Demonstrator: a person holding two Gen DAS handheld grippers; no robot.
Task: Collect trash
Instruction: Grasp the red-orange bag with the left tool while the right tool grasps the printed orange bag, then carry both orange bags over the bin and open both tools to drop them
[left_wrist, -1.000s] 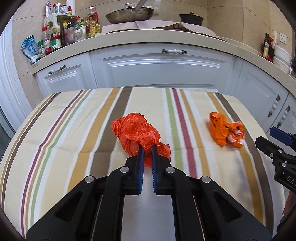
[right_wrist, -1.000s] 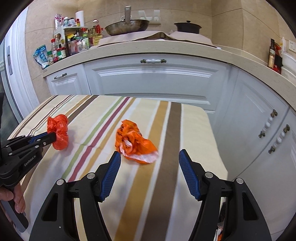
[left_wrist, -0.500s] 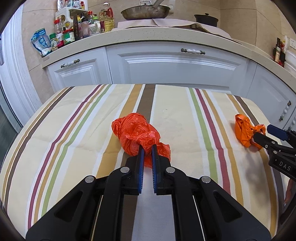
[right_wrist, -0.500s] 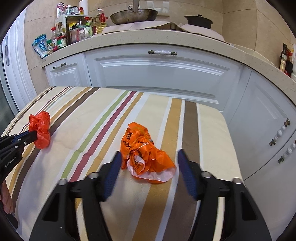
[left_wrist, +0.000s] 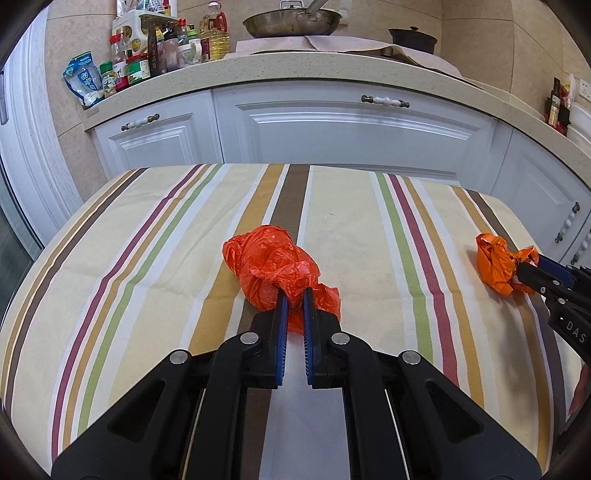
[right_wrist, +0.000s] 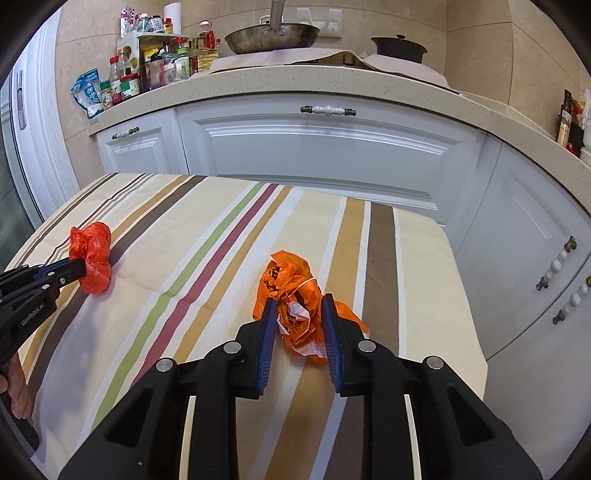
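A crumpled red plastic bag (left_wrist: 269, 262) lies on the striped tablecloth (left_wrist: 147, 258), and my left gripper (left_wrist: 293, 295) is shut on its near end. From the right wrist the same red bag (right_wrist: 92, 254) sits at the far left, the left gripper (right_wrist: 79, 267) pinching it. An orange plastic bag with print (right_wrist: 291, 280) lies near the table's right edge. My right gripper (right_wrist: 299, 306) has its jaws closing on it, both blue pads touching the bag, which bulges past the right finger. In the left wrist view this orange bag (left_wrist: 493, 264) shows at the right, with the right gripper (left_wrist: 524, 267) at it.
White kitchen cabinets (left_wrist: 351, 129) stand just behind the table. Their counter (left_wrist: 314, 70) carries bottles and jars (left_wrist: 147, 62), a pan (left_wrist: 291, 20) and a black pot (left_wrist: 412, 37). More cabinet doors (right_wrist: 535, 240) flank the table's right edge. A hand (right_wrist: 16, 387) shows at lower left.
The right gripper's jaws went from wide apart to closed in on the orange bag. The left gripper stayed shut on the red bag while its view shifted sideways across the table.
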